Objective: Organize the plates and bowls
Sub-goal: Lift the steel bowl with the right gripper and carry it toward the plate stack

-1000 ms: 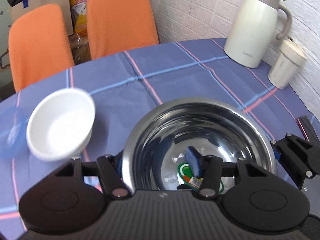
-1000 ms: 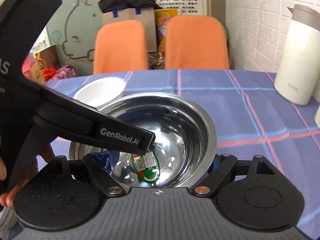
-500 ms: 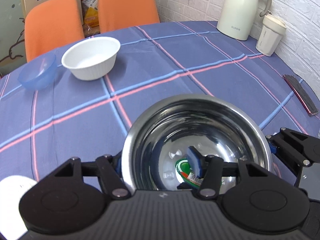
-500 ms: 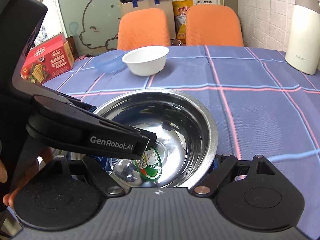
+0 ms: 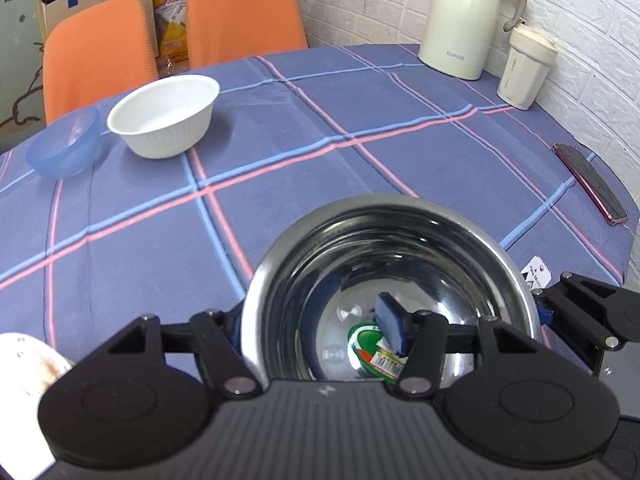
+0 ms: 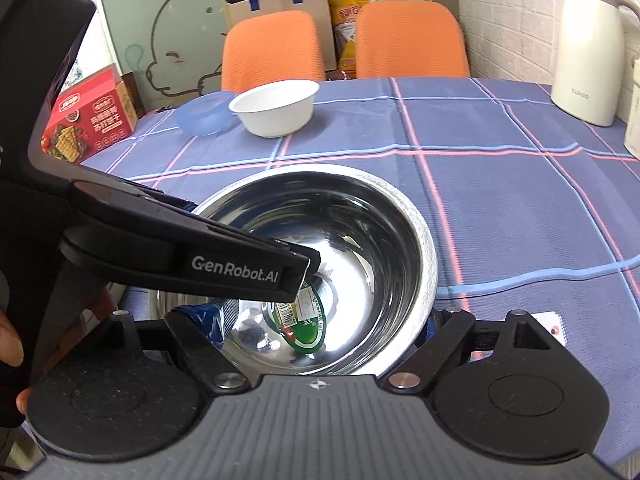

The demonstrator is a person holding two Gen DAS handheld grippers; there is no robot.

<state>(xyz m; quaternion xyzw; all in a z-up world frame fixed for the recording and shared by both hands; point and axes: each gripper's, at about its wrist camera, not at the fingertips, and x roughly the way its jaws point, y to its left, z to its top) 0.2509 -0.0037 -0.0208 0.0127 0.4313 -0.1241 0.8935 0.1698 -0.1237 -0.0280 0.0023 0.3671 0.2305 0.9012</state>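
A steel bowl (image 5: 390, 280) is gripped by its near rim in the left gripper (image 5: 316, 328), one blue pad (image 5: 390, 330) inside. A white bowl (image 5: 166, 116) and a blue bowl (image 5: 64, 142) are seen far off on the checked tablecloth (image 5: 320, 152).

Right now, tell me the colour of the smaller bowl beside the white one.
Translucent blue bowl, clearest in the left wrist view.
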